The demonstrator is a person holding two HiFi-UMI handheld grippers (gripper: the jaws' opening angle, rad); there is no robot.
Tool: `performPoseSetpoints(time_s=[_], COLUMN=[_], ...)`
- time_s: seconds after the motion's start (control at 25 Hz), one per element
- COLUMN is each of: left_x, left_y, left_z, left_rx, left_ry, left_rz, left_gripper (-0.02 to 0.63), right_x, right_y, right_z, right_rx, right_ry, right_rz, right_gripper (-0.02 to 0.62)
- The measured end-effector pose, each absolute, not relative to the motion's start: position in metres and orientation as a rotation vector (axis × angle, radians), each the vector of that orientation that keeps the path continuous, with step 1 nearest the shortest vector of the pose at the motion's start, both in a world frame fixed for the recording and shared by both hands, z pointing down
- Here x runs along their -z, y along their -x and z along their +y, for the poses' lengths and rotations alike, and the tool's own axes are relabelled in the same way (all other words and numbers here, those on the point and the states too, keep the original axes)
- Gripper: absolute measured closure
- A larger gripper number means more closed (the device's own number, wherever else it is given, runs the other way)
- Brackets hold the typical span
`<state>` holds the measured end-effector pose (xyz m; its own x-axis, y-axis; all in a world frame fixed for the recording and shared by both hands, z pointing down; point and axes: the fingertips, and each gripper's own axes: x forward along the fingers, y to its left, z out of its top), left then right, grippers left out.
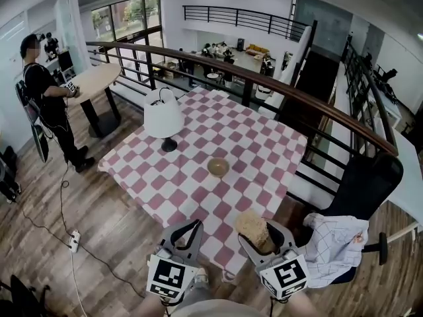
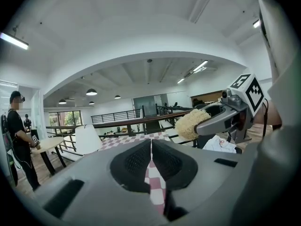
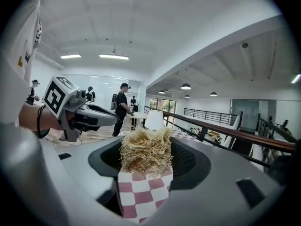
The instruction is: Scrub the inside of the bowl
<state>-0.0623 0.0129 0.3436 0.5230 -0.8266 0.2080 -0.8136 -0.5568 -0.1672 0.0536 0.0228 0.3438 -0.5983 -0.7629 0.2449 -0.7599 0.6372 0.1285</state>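
A small tan bowl (image 1: 217,167) sits near the middle of the pink-and-white checked table (image 1: 172,183). Both grippers hover at the table's near edge, well short of the bowl. My right gripper (image 1: 256,230) is shut on a straw-coloured fibre scrubber (image 1: 254,228); in the right gripper view the scrubber (image 3: 146,150) fills the gap between the jaws. My left gripper (image 1: 196,226) is shut with nothing in it, and in the left gripper view its jaws (image 2: 151,144) meet in a thin line. The bowl does not show in either gripper view.
A white table lamp (image 1: 163,116) stands on the table's far left part. A dark chair with a white cloth (image 1: 337,243) is at the right. A curved railing (image 1: 277,88) runs behind the table. A person (image 1: 46,98) stands by a round table (image 1: 92,81) at the left.
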Motion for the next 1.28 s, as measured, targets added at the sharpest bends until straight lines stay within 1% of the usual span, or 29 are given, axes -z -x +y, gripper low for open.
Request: performPoseSetpoints(time_s=[0.28,0.56,0.84,1.28], left_x=[-0.337,-0.345,-0.360,-0.388], left_y=[0.091,0.111,0.104,0.094], left_z=[-0.037,-0.073,-0.098,-0.125], left_rx=[0.391,0.364,0.375,0.495], left_ry=[2.722,2.783,2.825,2.883], left_rz=[1.412,1.350,1.301,1.384], left_gripper=[0.584,0.584,0.584,0.584], right_x=[-0.333,-0.341,-0.355,-0.378], right_y=[-0.028,-0.007,-0.012,-0.026], right_z=[-0.027,-0.062,-0.089,-0.123], right_rx=[0.008,-0.019,-0.054,-0.124], right_ry=[-1.308,-1.356,-1.379,-1.326], right_rz=[-2.558,-2.512,-2.478,-2.507], right_gripper=[0.332,0.331,0.331,0.332])
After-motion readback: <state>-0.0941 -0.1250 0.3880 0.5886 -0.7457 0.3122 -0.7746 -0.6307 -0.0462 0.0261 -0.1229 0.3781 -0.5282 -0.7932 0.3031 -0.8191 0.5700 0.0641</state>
